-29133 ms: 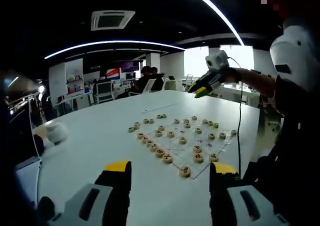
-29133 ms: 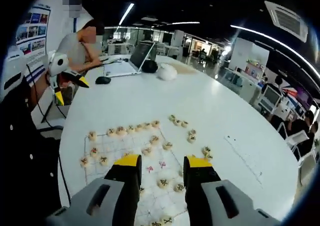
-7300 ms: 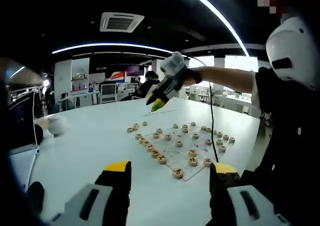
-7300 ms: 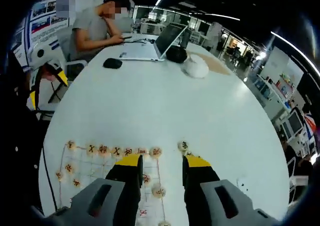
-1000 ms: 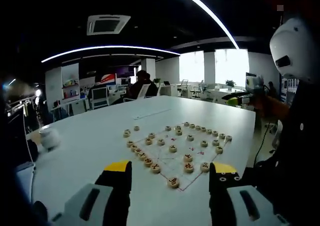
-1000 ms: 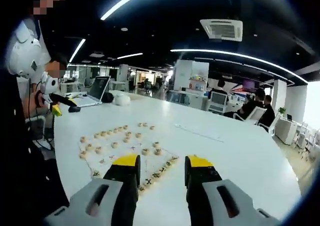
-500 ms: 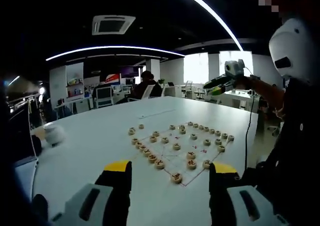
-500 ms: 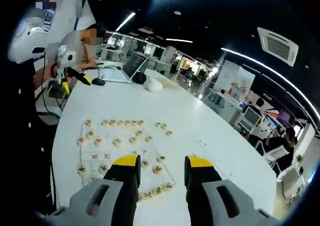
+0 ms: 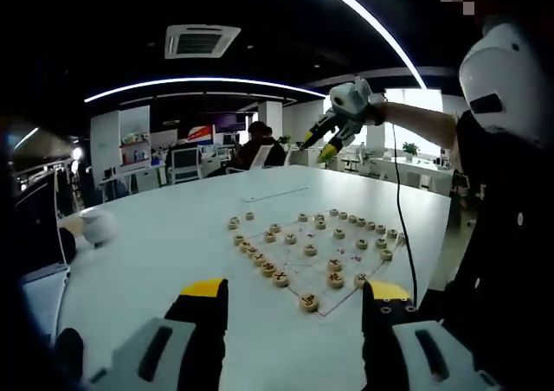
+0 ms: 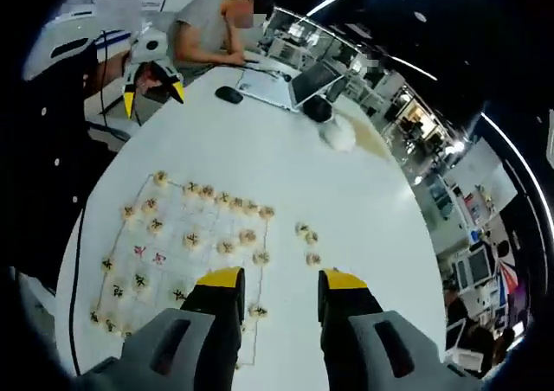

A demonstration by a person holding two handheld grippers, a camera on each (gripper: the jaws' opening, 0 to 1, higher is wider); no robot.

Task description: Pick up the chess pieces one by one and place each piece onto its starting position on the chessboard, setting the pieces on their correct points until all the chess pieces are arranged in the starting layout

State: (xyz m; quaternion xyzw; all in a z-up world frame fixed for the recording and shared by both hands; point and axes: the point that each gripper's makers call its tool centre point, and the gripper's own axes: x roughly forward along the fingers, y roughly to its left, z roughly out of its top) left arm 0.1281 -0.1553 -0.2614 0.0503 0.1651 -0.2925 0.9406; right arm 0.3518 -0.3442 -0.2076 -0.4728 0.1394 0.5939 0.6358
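Chess pieces [image 10: 190,235] unchanged on board [image 10: 164,261], R claw [image 10: 279,280] now overhead, both claws released, L claw [image 9: 294,291].

A: The left gripper view sits low over the white table [image 9: 156,235], looking nearly level past its own jaws at the chessboard [image 9: 316,253] ahead and a bit right. The right gripper [image 9: 333,144] hangs high beyond it.

B: The right gripper view looks steeply down from above, the chessboard [image 10: 186,240] just ahead-left of its jaws. Both views share the board and table; the left gripper [image 10: 151,84] shows at the far upper left.
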